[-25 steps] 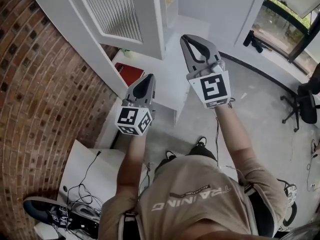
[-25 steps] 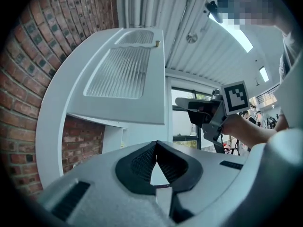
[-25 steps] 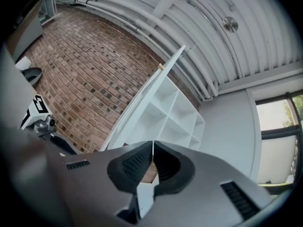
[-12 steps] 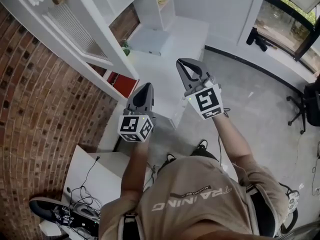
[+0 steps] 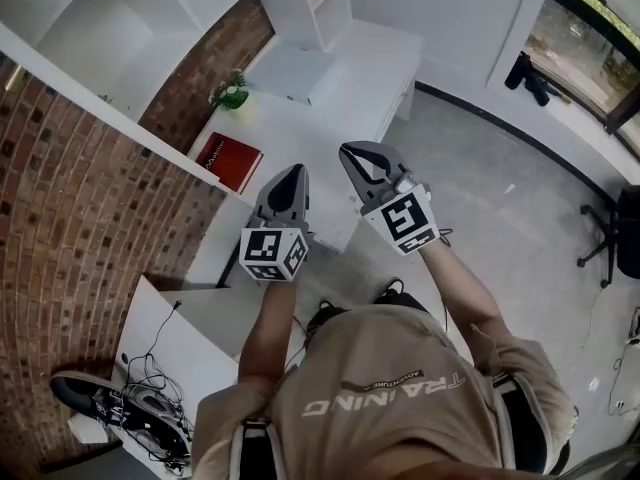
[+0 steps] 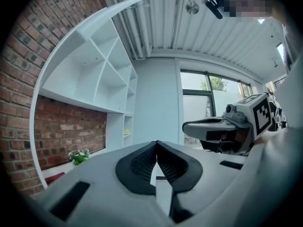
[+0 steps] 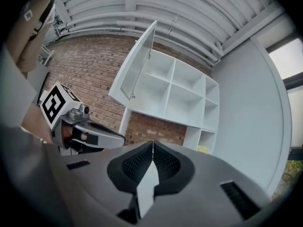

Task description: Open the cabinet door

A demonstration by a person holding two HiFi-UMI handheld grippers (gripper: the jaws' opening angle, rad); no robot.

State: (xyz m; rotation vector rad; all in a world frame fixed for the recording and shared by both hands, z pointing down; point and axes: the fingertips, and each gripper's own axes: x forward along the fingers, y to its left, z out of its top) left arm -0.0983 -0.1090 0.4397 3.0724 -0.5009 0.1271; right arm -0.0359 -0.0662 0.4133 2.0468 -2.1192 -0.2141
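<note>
The white wall cabinet (image 7: 175,93) stands with its door (image 7: 139,63) swung wide open, and its bare compartments (image 5: 110,28) show at the head view's upper left. In the left gripper view the door's edge (image 6: 71,65) arcs past the shelves. My left gripper (image 5: 290,173) and right gripper (image 5: 352,153) hang side by side over the white counter (image 5: 330,108), well below and clear of the door. Both point level with their jaws pressed together and hold nothing. Each shows in the other's view: the right gripper (image 6: 189,126), the left gripper (image 7: 120,138).
A red book (image 5: 228,158) and a small potted plant (image 5: 231,91) sit on the counter below the cabinet. A brick wall (image 5: 70,218) runs along the left. Cables and shoes (image 5: 140,398) lie at lower left. An office chair (image 5: 620,228) stands at the right.
Both grippers have dropped and drawn back from the cabinet, the right one further. The ribbed door panel that filled the top of the head view has slid out at upper left.
</note>
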